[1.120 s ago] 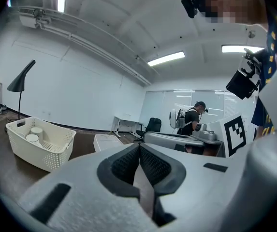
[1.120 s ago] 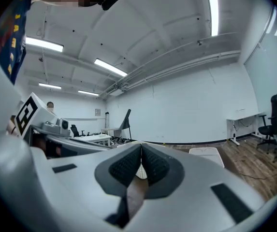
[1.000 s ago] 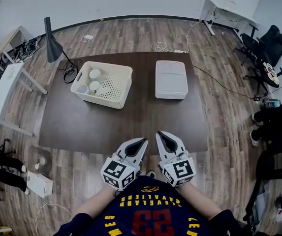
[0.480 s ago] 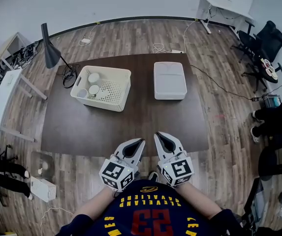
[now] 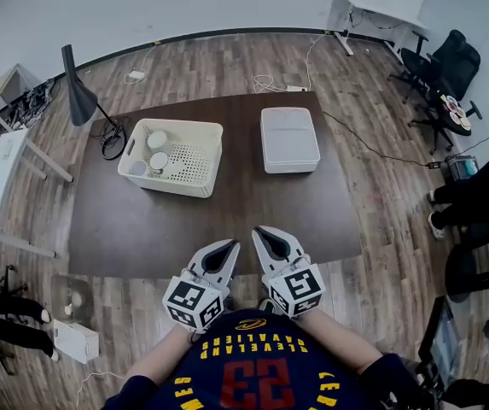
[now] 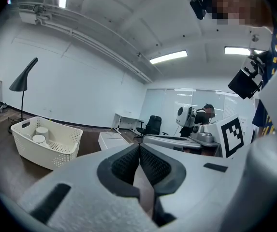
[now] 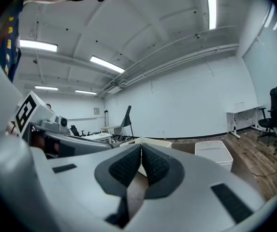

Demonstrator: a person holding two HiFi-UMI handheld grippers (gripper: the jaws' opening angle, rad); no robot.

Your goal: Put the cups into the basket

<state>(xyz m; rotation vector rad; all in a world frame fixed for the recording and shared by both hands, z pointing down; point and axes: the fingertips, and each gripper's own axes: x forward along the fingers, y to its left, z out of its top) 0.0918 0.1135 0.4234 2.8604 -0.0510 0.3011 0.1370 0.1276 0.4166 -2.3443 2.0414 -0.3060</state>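
Dark tabletop (image 5: 227,220): white cups (image 5: 158,139) in cream perforated basket (image 5: 176,124), likely light, rigid; pinch rims. Left hand-held gripper (image 5: 228,248), right hand-held gripper (image 5: 263,232) closed, empty.

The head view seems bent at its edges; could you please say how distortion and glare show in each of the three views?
Head view: fisheye bows the table edges and the wall line, with even light. Left gripper view: round black border, and the ceiling lamp glares white. Right gripper view: the same bending, with the ceiling strip light blown out.
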